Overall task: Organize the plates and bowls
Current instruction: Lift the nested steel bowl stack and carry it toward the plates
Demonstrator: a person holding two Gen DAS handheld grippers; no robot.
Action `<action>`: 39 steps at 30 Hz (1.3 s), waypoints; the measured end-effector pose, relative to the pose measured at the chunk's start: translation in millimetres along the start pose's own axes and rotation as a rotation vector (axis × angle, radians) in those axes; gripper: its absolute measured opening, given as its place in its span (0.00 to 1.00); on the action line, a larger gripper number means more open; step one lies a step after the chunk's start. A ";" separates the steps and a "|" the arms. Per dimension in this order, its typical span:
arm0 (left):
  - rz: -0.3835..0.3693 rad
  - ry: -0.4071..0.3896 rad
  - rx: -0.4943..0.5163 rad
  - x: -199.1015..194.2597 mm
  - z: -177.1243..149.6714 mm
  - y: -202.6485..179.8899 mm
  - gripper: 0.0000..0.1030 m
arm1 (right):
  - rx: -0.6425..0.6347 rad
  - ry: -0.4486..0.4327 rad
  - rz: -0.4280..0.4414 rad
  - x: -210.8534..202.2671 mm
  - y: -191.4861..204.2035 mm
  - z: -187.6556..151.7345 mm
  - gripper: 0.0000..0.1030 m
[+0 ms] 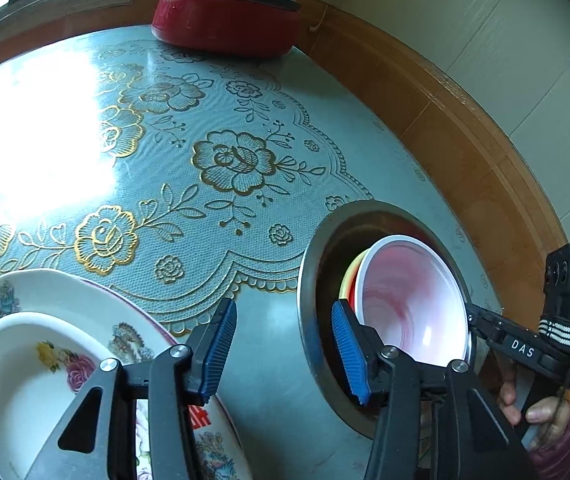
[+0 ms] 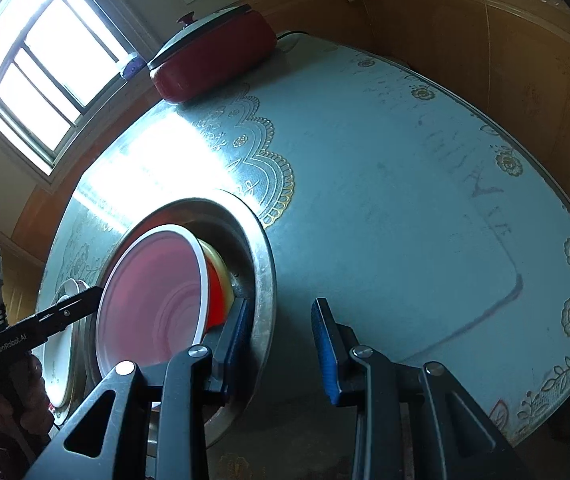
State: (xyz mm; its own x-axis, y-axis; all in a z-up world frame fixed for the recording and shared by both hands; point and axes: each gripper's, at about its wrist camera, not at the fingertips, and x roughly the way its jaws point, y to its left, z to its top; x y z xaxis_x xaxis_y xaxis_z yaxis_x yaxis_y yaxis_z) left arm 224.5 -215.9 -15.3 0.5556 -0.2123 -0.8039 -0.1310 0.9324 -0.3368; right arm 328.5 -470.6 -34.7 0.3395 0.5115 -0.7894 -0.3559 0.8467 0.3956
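Observation:
A steel basin [image 1: 309,292] [image 2: 263,264] stands on the table and holds a stack of bowls: a pink-and-white bowl [image 1: 409,300] [image 2: 153,300] on top, red and yellow ones [image 2: 216,280] beneath. My left gripper [image 1: 285,356] is open and empty, its right finger at the basin's near rim. My right gripper [image 2: 281,344] is open and empty, its left finger [image 2: 237,332] over the basin's rim; it also shows in the left wrist view [image 1: 481,320]. A white flowered bowl [image 1: 25,380] sits on a flowered plate [image 1: 97,304] at lower left.
A red lidded pot [image 1: 229,16] [image 2: 213,60] stands at the table's far edge by the window. The table [image 1: 245,160] has a blue-green cloth with gold roses. A wood-panelled wall [image 1: 465,140] runs close along the right side.

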 end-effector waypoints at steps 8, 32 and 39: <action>-0.005 0.037 0.004 12.1 8.3 3.8 0.61 | 0.068 -0.002 -0.021 1.5 0.7 -3.4 0.32; -0.131 0.082 0.109 14.0 20.0 8.0 0.28 | 0.194 -0.027 -0.061 -4.9 3.6 -12.2 0.31; -0.109 0.146 0.183 31.7 14.2 -10.0 0.23 | 0.184 -0.044 -0.070 -6.5 5.0 -14.8 0.30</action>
State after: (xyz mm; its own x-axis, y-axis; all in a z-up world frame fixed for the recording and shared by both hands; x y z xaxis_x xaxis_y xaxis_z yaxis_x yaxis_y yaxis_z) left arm 255.1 -227.8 -30.5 0.4318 -0.3423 -0.8345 0.0812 0.9362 -0.3420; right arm 311.7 -471.8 -34.5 0.3967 0.4530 -0.7984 -0.1664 0.8908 0.4228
